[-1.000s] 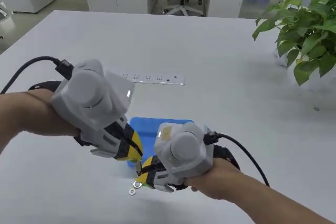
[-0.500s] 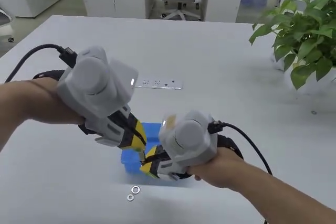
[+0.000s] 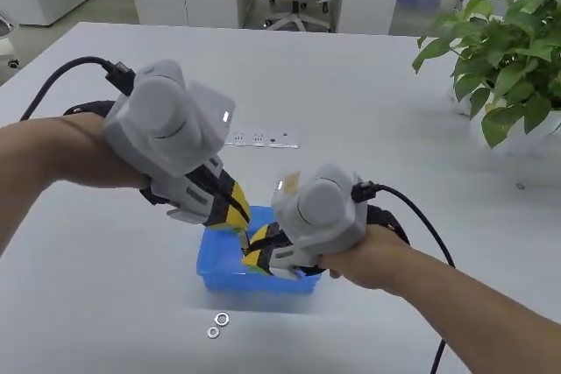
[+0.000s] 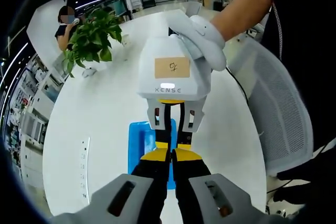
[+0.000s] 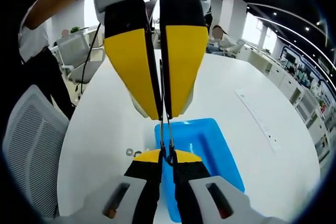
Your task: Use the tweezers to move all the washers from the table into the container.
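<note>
Head view: left claw (image 3: 238, 221) and right claw (image 3: 257, 257) meet tip to tip over the blue container (image 3: 215, 276) on the white desk (image 3: 377, 129); two washers (image 3: 217, 325) lie on the desk just outside the container's near wall. Left gripper view: left claw (image 4: 171, 156) closed, right claw (image 4: 172, 142) nose-on against its tips, container (image 4: 137, 145) beneath. Right gripper view: tweezers (image 5: 165, 129) run from between the left claw's yellow pads (image 5: 134, 61), closed on them, into the closed right claw (image 5: 168, 157), above the container (image 5: 210, 150); whether the tweezers carry a washer cannot be told
</note>
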